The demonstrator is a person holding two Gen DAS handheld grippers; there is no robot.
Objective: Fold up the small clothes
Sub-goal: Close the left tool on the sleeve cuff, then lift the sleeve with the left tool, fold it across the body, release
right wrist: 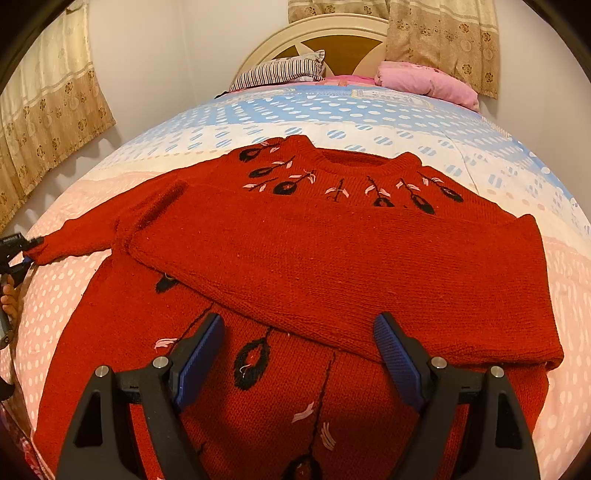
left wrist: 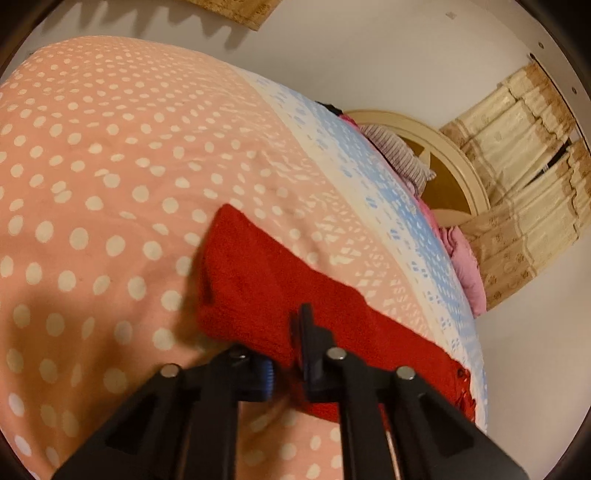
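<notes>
A red knitted sweater (right wrist: 332, 258) with black and pink embroidered flowers lies face up on the bed. One sleeve (right wrist: 369, 266) is folded across its chest. The other sleeve (right wrist: 74, 240) stretches out to the left. My left gripper (left wrist: 286, 347) is shut on the cuff of that sleeve (left wrist: 258, 280); it also shows at the left edge of the right wrist view (right wrist: 26, 247). My right gripper (right wrist: 299, 354) is open and empty, just above the sweater's lower body.
The bed cover (right wrist: 332, 114) is pink with white dots near me and blue and white farther off. A striped pillow (right wrist: 284, 70) and a pink pillow (right wrist: 428, 83) lie by the headboard (right wrist: 332, 29). Curtains (right wrist: 443, 40) hang beside it.
</notes>
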